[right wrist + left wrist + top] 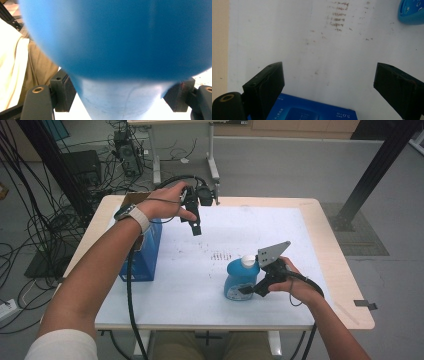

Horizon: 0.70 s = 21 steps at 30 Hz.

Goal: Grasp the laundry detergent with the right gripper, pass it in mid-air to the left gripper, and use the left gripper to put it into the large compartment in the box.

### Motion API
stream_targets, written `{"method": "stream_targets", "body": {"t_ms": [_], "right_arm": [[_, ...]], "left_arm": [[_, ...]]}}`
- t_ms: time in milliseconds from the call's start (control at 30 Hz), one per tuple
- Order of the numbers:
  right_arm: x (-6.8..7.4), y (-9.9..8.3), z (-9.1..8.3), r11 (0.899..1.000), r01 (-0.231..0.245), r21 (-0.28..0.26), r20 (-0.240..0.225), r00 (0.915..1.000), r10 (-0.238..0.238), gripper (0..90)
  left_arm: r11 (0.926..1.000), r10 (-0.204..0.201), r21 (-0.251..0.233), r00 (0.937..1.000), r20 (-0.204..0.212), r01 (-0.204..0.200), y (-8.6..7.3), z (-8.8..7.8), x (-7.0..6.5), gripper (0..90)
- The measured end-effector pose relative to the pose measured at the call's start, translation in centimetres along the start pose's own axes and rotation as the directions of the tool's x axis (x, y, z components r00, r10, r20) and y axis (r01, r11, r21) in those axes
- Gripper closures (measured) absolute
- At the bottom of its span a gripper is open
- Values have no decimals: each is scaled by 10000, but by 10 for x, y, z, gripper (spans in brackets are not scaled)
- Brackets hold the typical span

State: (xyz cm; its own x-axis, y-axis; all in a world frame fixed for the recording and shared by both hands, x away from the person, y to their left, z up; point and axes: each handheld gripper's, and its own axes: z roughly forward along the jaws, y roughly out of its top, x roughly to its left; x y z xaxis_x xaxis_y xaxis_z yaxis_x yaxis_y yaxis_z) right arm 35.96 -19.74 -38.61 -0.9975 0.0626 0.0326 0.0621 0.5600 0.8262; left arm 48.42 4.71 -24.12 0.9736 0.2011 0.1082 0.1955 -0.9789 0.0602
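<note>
bottle [241, 279]: blue, white cap | box [148, 251]: blue | table [260, 232]: white, brown smudges

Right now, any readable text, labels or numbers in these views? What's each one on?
"5.0" followed by small unclear characters: on the blue box, seen upside down in the left gripper view.
Remaining print on that box: too small and blurred to read.
White markings on the blue bottle: blurred, unreadable.
Bottle label in the high view: too small.

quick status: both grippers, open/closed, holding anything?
Left gripper: open, holding nothing, above the blue box.
Right gripper: jaws on either side of the blue bottle; whether the pads grip it cannot be told.
</note>
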Motion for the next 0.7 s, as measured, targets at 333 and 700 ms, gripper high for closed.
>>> {"method": "stream_targets", "body": {"t_ms": [333,700], "right_arm": [[0,-2,3,10000,26,-94,31,10000,-26,266],[1,-3,5,9998,53,-215,52,10000,-52,283]], "left_arm": [[10000,9,-22,10000,-6,-9,1,0,0,100],[10000,6,0,10000,-4,-6,1,1,0,101]]}}
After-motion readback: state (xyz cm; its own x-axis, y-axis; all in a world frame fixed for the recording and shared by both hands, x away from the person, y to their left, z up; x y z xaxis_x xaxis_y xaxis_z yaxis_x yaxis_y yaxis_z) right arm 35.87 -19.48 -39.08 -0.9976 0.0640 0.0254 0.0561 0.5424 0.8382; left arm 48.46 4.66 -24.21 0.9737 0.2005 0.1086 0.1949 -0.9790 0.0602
